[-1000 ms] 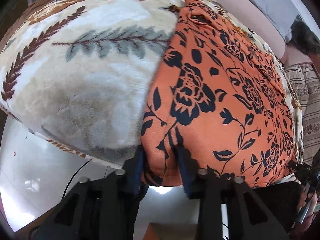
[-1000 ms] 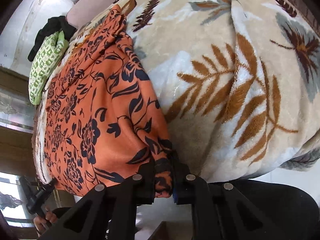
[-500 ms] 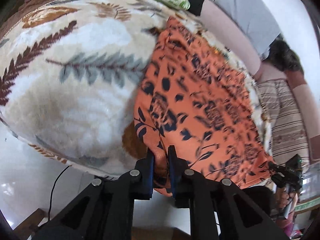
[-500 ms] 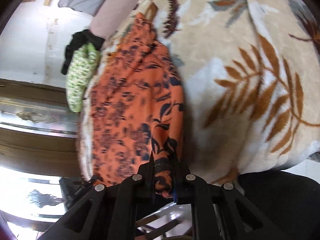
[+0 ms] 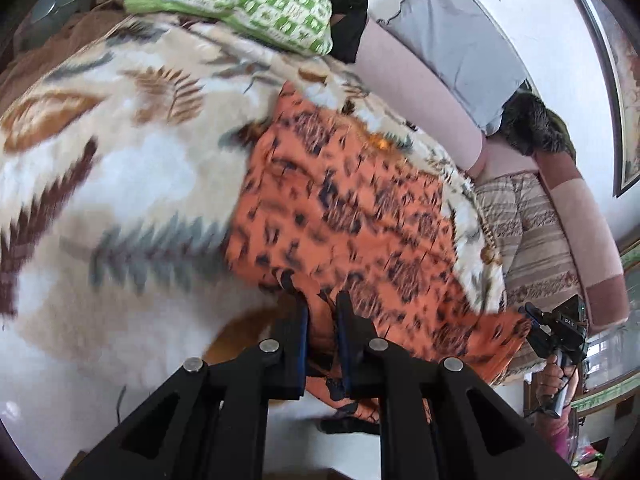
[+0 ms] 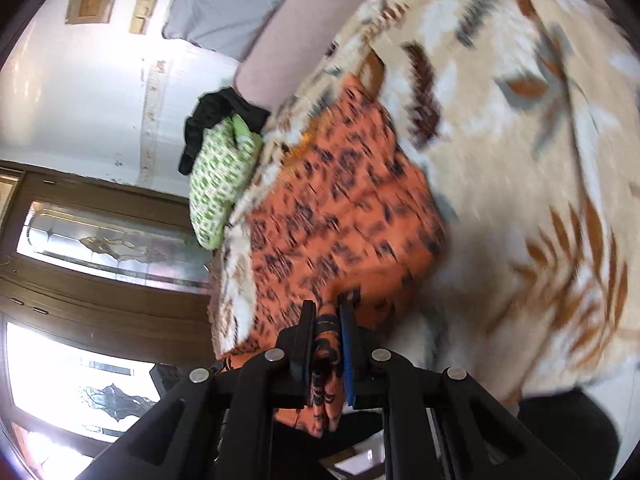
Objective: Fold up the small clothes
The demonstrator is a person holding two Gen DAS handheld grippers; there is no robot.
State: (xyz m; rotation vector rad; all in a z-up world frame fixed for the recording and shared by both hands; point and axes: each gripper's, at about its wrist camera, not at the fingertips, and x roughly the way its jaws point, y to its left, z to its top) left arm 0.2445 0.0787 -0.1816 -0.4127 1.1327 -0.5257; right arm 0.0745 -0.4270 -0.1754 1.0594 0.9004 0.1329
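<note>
On the sofa blanket, you hold the orange cloth by its near edge with both claws.

Left wrist view: your left gripper (image 5: 320, 312) is clamped on the orange cloth (image 5: 352, 208), thin floral fabric draped over the plush leaf-print blanket (image 5: 120, 184), probably ready to fold away from you. Right wrist view: your right gripper (image 6: 330, 312) pinches the bunched hem of that cloth (image 6: 340, 216); motion blur hides the weave.

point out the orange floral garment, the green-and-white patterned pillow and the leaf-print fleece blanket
orange floral garment with dark print (image 5: 360, 216), left wrist view, middle of the spread cloth.
green-and-white patterned pillow (image 6: 216, 184), right wrist view, centre of its face.
cream leaf-print fleece blanket (image 5: 132, 184), left wrist view, bare stretch left of the garment.
</note>
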